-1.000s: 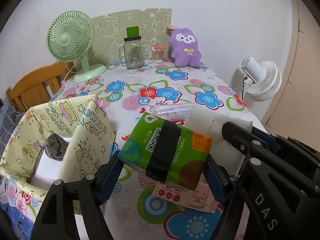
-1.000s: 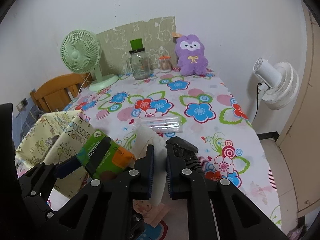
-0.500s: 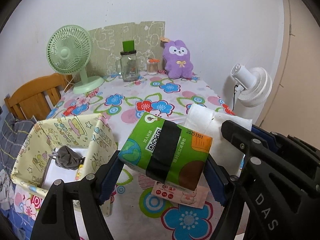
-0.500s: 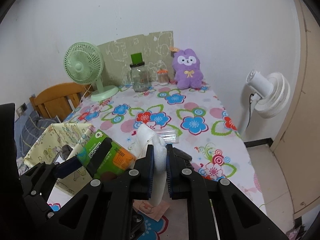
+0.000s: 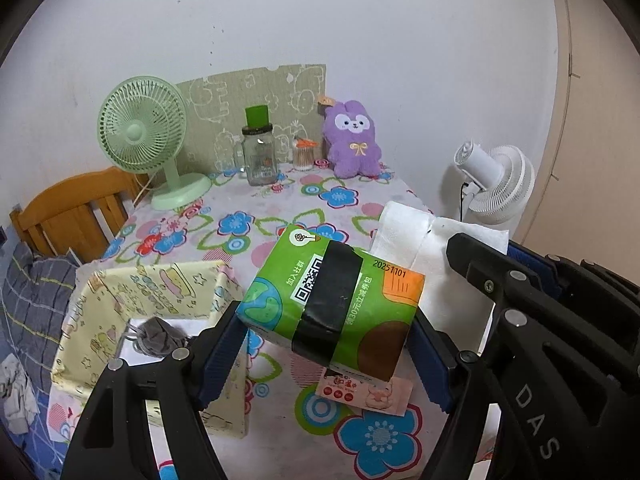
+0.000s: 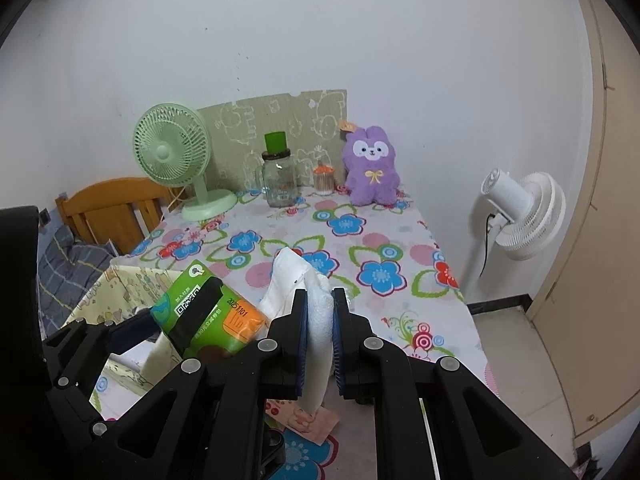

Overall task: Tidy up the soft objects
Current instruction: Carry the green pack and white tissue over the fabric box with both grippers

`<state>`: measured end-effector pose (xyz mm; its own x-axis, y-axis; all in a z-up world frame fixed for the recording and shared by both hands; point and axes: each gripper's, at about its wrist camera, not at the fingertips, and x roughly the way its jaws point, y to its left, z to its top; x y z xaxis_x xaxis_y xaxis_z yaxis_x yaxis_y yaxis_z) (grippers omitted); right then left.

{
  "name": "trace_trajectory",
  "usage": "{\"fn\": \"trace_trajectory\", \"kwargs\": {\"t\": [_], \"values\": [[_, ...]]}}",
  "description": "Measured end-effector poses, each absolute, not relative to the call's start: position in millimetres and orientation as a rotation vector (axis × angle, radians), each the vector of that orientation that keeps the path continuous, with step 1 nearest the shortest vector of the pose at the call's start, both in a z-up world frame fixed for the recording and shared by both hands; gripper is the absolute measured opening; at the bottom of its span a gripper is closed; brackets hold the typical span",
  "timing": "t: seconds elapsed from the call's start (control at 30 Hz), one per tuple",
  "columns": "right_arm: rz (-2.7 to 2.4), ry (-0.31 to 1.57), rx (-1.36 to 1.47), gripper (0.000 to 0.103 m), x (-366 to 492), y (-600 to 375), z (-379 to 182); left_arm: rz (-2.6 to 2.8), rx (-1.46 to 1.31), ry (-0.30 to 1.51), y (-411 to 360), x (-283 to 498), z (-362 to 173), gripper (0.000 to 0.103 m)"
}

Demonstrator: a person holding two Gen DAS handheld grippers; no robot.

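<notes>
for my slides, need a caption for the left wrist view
Left tongs grip a green tissue pack above the floral table, beside a yellow fabric bin.

A plain white wall (image 6: pixel 320 40) fills the upper frame. At centre stands a table (image 6: pixel 400 240) under a flowered cloth. A wooden chair (image 6: pixel 116 208) shows at left, a white fan (image 6: pixel 524 216) at right, and beyond it a beige door (image 6: pixel 600 160). Pale floor (image 6: pixel 516 344) lies lower right.

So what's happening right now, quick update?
Left gripper holds green tissue pack. Right gripper pinches white towel. Yellow box open, nothing blocking.
</notes>
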<state>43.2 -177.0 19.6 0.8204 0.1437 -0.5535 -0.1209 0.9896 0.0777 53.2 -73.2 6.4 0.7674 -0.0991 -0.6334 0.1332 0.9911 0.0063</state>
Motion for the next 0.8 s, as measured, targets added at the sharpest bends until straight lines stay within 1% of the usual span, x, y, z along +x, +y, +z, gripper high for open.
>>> {"fn": "trace_trajectory", "kwargs": {"t": [0.33,0.8], "values": [[0.164,0.571,0.016,0.013,42.0,-160.8,37.0,-0.104,0.056,0.652,-56.7,49.7,21.5,0.080],[0.254,0.569,-0.001,0.013,52.3,-124.3,47.2,-0.052,0.032,0.640,-22.7,52.1,31.0,0.080]]}}
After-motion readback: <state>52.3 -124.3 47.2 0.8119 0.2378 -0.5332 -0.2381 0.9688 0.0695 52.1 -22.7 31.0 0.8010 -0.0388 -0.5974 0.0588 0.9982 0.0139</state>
